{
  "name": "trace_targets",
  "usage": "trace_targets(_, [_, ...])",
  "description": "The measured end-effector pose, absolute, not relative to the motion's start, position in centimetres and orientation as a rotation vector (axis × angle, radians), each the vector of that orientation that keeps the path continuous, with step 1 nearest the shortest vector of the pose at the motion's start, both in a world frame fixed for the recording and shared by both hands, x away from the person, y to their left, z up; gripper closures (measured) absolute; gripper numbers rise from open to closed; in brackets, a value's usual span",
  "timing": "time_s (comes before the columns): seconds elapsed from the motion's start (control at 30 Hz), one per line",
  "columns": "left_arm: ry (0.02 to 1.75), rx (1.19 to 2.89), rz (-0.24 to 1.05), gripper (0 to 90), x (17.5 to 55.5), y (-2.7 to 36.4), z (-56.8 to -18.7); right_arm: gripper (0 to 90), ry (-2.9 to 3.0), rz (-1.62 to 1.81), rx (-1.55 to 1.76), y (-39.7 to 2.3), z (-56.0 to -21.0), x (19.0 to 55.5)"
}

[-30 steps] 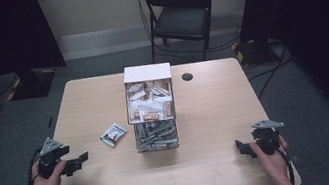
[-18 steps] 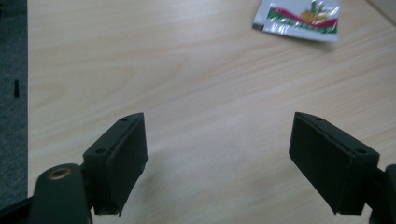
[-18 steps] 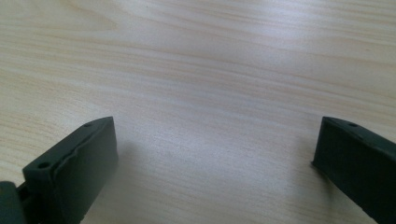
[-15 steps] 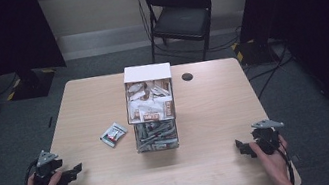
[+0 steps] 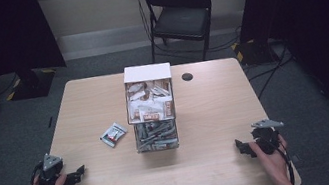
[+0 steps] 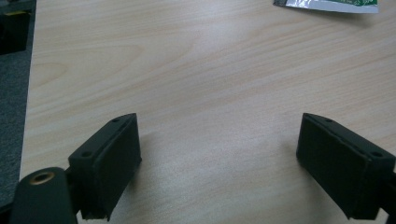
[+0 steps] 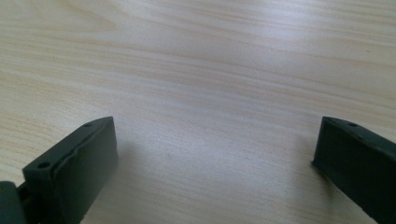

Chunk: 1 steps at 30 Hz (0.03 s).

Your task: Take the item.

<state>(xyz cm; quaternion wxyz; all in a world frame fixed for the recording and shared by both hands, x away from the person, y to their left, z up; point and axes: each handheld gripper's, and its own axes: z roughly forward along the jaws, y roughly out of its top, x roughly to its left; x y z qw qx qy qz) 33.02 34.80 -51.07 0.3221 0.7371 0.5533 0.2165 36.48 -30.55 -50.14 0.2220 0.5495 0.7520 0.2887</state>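
Note:
My left gripper (image 5: 76,175) rests low at the table's front left corner, open, with bare wood between its jaws (image 6: 219,154). At the front right edge my right gripper (image 5: 243,148) is also open over bare wood (image 7: 215,154). A clear two-tier box (image 5: 151,107) stands mid-table; its upper tier holds several white packets and its lower tier holds grey items. One small packet (image 5: 113,134) lies flat to the box's left, and its edge (image 6: 327,4) appears at the top of the left gripper view.
The light wooden table (image 5: 209,130) has a small black disc (image 5: 187,76) near its far edge. A black folding chair (image 5: 180,16) stands behind the table. Cables and dark curtains line the room's sides.
My left gripper has drawn back toward the front left corner of the table. The right gripper has stayed where it was.

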Motion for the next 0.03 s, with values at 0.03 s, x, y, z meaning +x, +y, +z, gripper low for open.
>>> trace_targets(0.03, [1.453,1.935,0.568,11.0,33.02,34.80,-51.07,0.0,2.077,0.798,1.518,-30.55,-50.14,36.48])
